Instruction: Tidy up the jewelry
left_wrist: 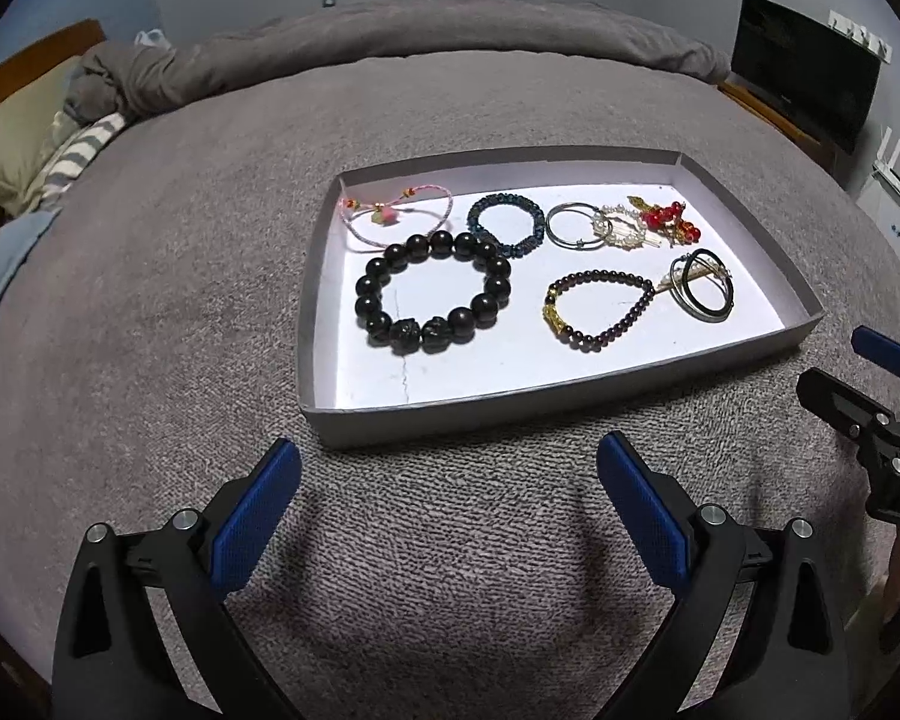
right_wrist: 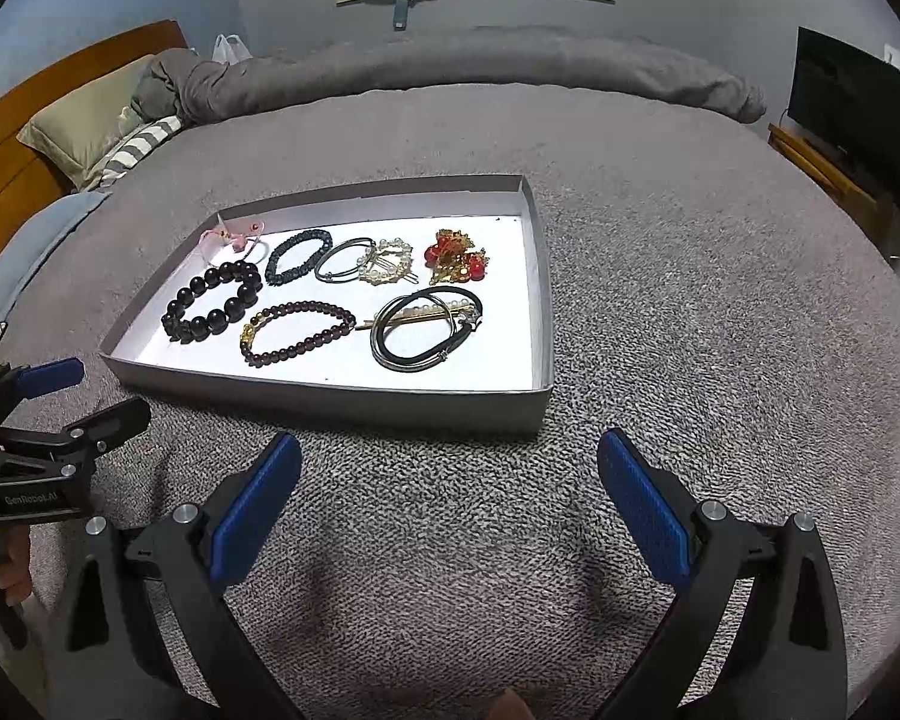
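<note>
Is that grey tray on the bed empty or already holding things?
Holding things. The tray has bracelets lying flat inside, such as the big black bead bracelet, plus hair ties.

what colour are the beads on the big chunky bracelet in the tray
Glossy black. The big beaded bracelet shows best in the left wrist view, lying at the tray's left side.

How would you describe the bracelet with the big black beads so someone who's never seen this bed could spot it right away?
On the grey bedspread lies a shallow grey cardboard tray with a white floor, holding several pieces of jewelry. The bracelet of large glossy black round beads lies in its front left part. Its beads are far bigger than those of the slim dark red beaded bracelet to its right.
</note>
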`<state>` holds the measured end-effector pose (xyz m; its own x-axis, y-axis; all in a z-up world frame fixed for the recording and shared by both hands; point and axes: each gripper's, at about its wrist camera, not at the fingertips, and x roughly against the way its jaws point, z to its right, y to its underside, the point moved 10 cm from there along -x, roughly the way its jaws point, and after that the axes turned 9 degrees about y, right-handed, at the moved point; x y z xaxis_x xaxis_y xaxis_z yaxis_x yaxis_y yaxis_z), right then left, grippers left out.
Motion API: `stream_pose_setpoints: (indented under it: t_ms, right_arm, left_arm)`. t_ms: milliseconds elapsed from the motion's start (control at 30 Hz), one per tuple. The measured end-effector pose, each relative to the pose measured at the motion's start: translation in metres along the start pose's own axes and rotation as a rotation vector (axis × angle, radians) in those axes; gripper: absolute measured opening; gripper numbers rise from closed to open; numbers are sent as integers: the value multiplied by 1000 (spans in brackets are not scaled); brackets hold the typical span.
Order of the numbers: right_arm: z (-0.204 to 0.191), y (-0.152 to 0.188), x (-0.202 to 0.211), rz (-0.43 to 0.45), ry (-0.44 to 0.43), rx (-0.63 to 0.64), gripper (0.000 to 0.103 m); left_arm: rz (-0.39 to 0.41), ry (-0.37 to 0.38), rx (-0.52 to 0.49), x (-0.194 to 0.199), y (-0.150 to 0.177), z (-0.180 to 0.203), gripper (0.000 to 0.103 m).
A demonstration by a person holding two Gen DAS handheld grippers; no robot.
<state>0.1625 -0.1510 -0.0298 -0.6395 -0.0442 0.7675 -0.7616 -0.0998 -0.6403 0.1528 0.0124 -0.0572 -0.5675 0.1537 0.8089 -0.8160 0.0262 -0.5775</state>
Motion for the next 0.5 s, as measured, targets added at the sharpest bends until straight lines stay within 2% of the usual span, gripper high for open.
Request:
stream_pose_setpoints:
  t_ms: [500]
  right_arm:
    - [0,-1,0,4,1,-2,97]
  left_arm:
    - [-5,2,-12,-1,1,4,100]
